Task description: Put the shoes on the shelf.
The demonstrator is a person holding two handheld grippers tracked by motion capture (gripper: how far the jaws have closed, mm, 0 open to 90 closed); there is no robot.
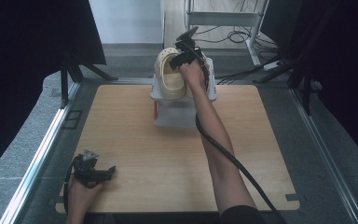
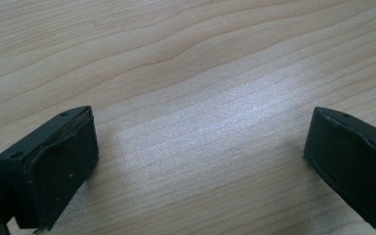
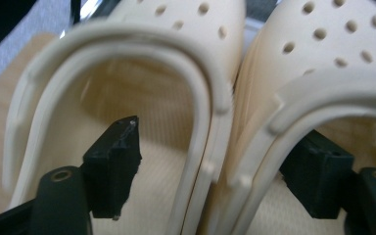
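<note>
R gripper (image 3: 215,171) jaws spread, one inside each of two cream clogs (image 3: 127,98), the touching inner walls between them w/ gaps to the pads; not pinching. Clogs sit on a clear box (image 1: 182,112) at the table's (image 1: 168,163) far edge. L gripper (image 2: 200,161) spread wide, empty, low over bare wood near the front-left corner.

clogs (image 3: 215,98): cream foam-like plastic, matt, smooth, punched with round holes | box (image 1: 179,114) under them: translucent whitish plastic | table (image 2: 200,73): pale wood-grain top, satin sheen where light falls | my left gripper (image 2: 200,161): black matt plastic jaws, worn pad edges | my right gripper (image 3: 215,181): same black matt plastic
</note>
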